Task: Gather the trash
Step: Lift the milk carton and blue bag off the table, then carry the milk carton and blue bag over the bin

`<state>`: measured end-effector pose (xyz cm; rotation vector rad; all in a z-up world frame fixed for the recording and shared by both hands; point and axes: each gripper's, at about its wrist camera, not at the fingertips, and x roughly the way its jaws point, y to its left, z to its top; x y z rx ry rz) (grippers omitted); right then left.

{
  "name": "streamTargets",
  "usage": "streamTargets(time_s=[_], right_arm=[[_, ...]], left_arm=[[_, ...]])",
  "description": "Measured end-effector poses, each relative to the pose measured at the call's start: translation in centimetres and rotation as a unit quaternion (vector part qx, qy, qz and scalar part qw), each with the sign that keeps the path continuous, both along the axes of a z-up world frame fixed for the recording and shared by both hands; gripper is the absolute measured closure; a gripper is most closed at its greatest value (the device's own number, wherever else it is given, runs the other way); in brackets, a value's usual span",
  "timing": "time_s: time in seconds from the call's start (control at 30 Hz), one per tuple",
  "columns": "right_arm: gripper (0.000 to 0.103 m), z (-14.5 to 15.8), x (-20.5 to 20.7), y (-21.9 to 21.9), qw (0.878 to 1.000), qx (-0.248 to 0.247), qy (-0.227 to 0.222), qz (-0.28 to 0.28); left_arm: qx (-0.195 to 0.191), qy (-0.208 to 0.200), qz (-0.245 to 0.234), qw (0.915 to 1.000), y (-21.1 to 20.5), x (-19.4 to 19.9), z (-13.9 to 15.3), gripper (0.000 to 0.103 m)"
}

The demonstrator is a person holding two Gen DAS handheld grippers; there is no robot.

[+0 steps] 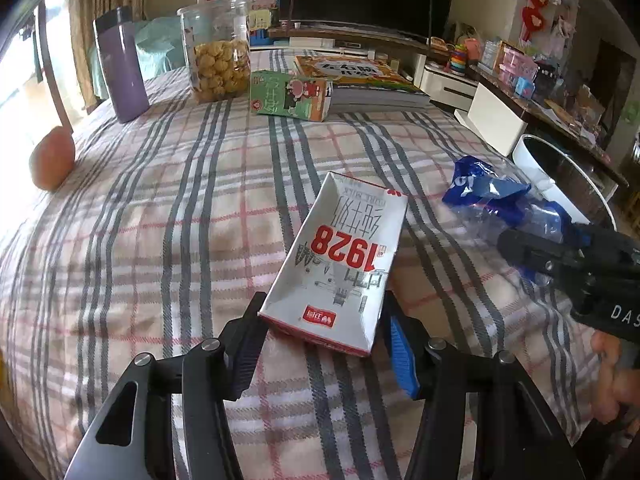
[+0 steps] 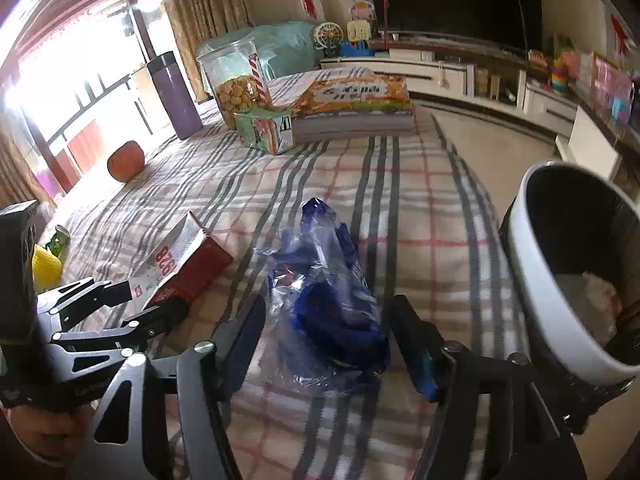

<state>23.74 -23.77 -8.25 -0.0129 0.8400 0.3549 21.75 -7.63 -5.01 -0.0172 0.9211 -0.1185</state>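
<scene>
A white milk carton (image 1: 340, 256) printed with red "1928" lies tilted on the plaid tablecloth (image 1: 180, 220). My left gripper (image 1: 323, 306) is shut on its near end, one pad against each side. From the right wrist view the same carton (image 2: 176, 260) shows with the left gripper (image 2: 132, 300) at its end. A crumpled blue and clear plastic bag (image 2: 336, 304) rests on the cloth between the fingers of my right gripper (image 2: 330, 302), which stand open just beside it. In the left wrist view the bag (image 1: 492, 196) lies at the right, partly hidden by the right gripper (image 1: 536, 252).
A white bin (image 2: 536, 280) with a black liner stands off the table's right edge, with pale trash inside. At the far end are a purple flask (image 1: 124, 64), a cookie jar (image 1: 218, 48), a green box (image 1: 288, 96) and stacked books (image 1: 372, 84). A round fruit (image 1: 52, 160) sits at left.
</scene>
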Motion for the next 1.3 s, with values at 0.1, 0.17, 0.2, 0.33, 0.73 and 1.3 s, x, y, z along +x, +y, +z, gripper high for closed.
streamTargets(time_s=[0.1, 0.17, 0.2, 0.33, 0.73, 1.3], right_arm=[[0.036, 0.2, 0.1, 0.2, 1.0, -0.021, -0.012, 0.005], [0.036, 0.1, 0.3, 0.3, 0.999, -0.027, -0.015, 0.009], [0.036, -0.1, 0.5, 0.3, 0.999, -0.028, -0.015, 0.011], [0.053, -0.6, 0.7, -0.3, 1.0, -0.005, 0.002, 0.014], [0.054, 0.4, -2.1, -3.1, 0.999, 0.054, -0.002, -0.003], [0.054, 2.3, -4.5, -8.0, 0.996, 0.075, -0.024, -0.052]], left_arm=[[-0.001, -0.002, 0.001, 1.0, 0.1, -0.1, 0.0, 0.049], [-0.003, -0.003, 0.002, 1.0, 0.0, -0.1, 0.0, 0.049], [-0.005, -0.003, 0.002, 1.0, 0.0, -0.2, 0.0, 0.05], [-0.015, -0.005, -0.003, 0.9999, 0.0, -0.5, 0.2, 0.05], [-0.02, -0.016, -0.026, 0.9993, -1.8, -1.3, 1.6, 0.05], [-0.016, -0.024, -0.072, 0.997, -6.4, -1.5, 2.7, 0.05]])
